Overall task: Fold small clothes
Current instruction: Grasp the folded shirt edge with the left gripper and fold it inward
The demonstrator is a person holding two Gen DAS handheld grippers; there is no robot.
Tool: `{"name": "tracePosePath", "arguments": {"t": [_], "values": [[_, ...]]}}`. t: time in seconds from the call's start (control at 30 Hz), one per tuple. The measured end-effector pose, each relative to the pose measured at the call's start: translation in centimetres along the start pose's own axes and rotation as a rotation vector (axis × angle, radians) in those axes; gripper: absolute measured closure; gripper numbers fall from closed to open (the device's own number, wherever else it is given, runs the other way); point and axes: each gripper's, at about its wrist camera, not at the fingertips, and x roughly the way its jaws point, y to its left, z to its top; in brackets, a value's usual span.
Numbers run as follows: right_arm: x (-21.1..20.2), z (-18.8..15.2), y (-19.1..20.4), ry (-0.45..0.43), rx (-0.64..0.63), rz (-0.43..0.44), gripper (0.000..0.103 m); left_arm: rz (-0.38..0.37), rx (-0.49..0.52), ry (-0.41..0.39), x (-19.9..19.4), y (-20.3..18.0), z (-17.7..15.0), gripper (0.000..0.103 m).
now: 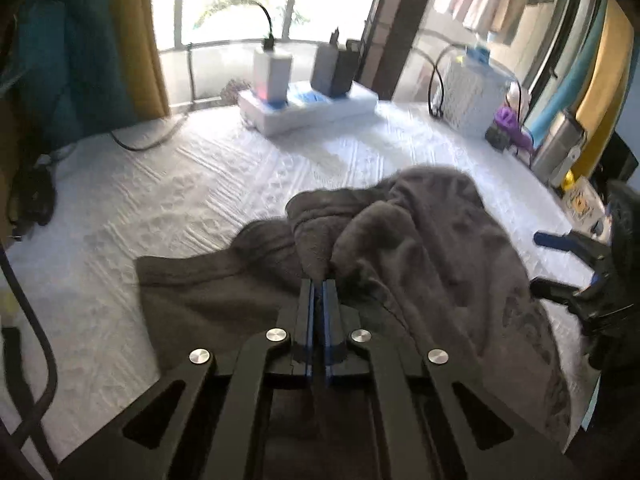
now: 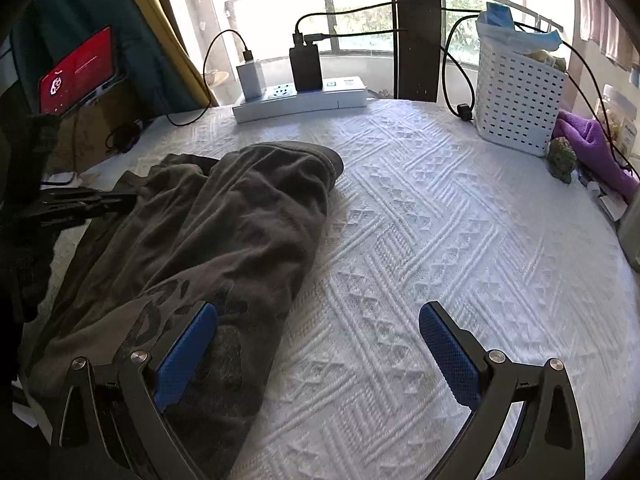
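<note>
A crumpled dark grey garment point(image 1: 420, 240) lies on the white textured tablecloth point(image 1: 180, 200). My left gripper point(image 1: 319, 281) is shut, its blue pads pinching a raised fold near the garment's middle. In the right wrist view the same garment point(image 2: 224, 224) stretches from lower left towards the centre, with a dark print near its lower end. My right gripper point(image 2: 318, 312) stands open at the garment's right edge, its left finger over the cloth and its right finger over bare tablecloth point(image 2: 440, 220). It also shows at the right edge of the left wrist view as the right gripper point(image 1: 546, 262), jaws apart.
At the back by the window stands a white power strip point(image 2: 300, 100) with chargers and cables. A white perforated basket point(image 2: 516, 100), a purple cloth point(image 2: 592, 140) and a small green figure point(image 2: 564, 160) sit back right. A red-screened phone point(image 2: 76, 76) leans at far left.
</note>
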Motion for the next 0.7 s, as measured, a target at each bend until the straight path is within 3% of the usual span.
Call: {"name": "tracePosePath", "arguments": {"t": [0.27,0.4,0.53,0.7], "values": [[-0.5,2.9,2.9,-0.034,-0.027,0.083,0.001,-0.016,0.009,-0.083,-4.7,-0.7,0.7,0.101],[0.7,4.0,5.3,-0.023,-0.1,0.094,0.001,0.039,-0.012,-0.066,-3.1,0.0,0.7,0.1],[2.6,3.7,6.7,0.019,-0.128,0.089,0.001,0.043,-0.07,0.029,-0.1,1.3,0.2,0.099],[2.5,2.6,6.7,0.034,-0.125,0.082,0.001,0.031,-0.05,-0.019,-1.9,0.6,-0.2,0.099]]}}
